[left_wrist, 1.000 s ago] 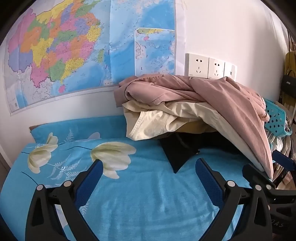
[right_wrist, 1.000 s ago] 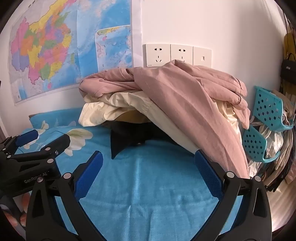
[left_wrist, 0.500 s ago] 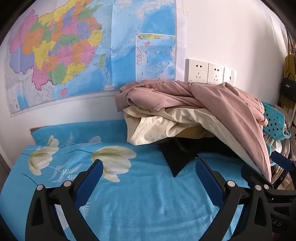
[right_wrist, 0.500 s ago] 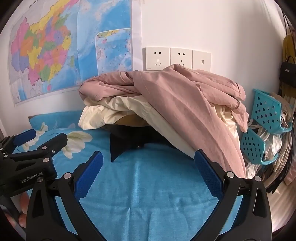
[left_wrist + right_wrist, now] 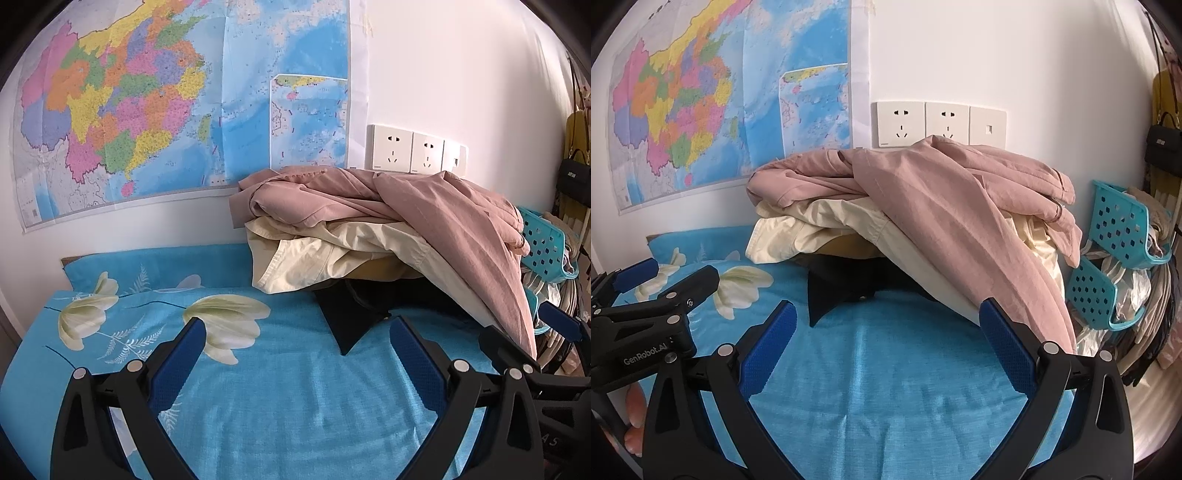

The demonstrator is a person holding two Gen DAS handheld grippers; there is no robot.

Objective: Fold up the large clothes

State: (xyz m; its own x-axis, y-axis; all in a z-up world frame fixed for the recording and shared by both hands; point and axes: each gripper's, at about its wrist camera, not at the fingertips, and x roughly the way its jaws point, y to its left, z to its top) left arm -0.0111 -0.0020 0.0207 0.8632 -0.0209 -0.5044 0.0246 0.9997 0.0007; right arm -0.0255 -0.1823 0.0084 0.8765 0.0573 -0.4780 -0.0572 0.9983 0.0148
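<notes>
**Both grippers hovering open before clothes pile**

Left gripper (image 5: 295, 332) and right gripper (image 5: 888, 317) are hanging level over the blue floral sheet (image 5: 280, 398), side by side, pointing at the wall. Both sets of fingers are standing wide apart, gripping nothing, touching nothing. Clothes pile (image 5: 388, 229) is sitting at the sheet's far edge against the wall: pink garment (image 5: 942, 206) on top, cream garment (image 5: 820, 225) beneath, black garment (image 5: 834, 288) lowest. Teal perforated baskets (image 5: 1123, 229) are hanging right of the pile, holding pale bags or fabric; can't tell which.
</notes>
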